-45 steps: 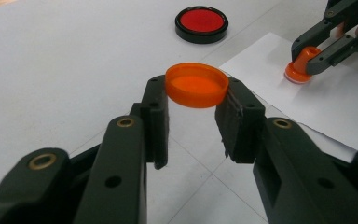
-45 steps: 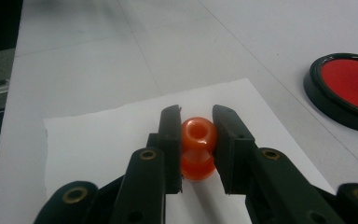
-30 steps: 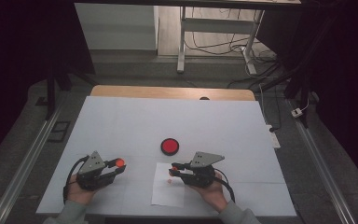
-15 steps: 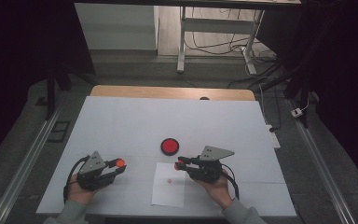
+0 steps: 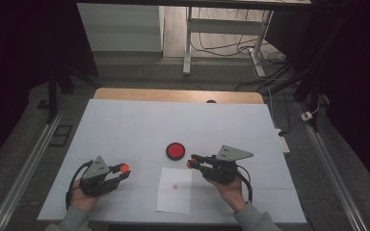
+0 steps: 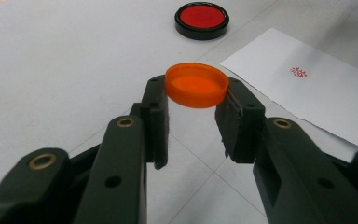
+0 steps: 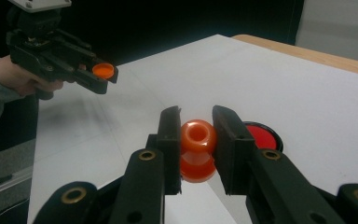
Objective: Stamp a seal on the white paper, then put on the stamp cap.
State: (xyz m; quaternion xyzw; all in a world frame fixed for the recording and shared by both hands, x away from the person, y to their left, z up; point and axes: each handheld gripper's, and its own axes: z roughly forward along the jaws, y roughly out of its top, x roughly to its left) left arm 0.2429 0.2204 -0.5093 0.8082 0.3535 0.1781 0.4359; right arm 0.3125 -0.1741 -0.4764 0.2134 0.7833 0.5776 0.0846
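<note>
My left gripper (image 5: 123, 170) hovers low over the table's near left, shut on a flat orange cap (image 6: 196, 85) that it clamps by the rim. My right gripper (image 5: 191, 164) is shut on an orange stamp (image 7: 197, 140), held level just right of the round red ink pad (image 5: 175, 150). A white paper (image 5: 174, 192) lies between the hands and bears a small red stamp mark (image 6: 299, 72). In the right gripper view the left gripper (image 7: 105, 77) with its cap shows at the upper left, and the ink pad (image 7: 263, 135) sits behind the right jaw.
The white table top (image 5: 125, 125) ends in a wooden strip (image 5: 173, 95) at the far side. Metal rails (image 5: 24, 168) run along both sides of the table. Desk legs and cables (image 5: 221, 48) stand on the floor beyond it.
My right gripper has lifted off the paper with the stamp and moved right and away, ending beside the ink pad. The left gripper has stayed put with the cap.
</note>
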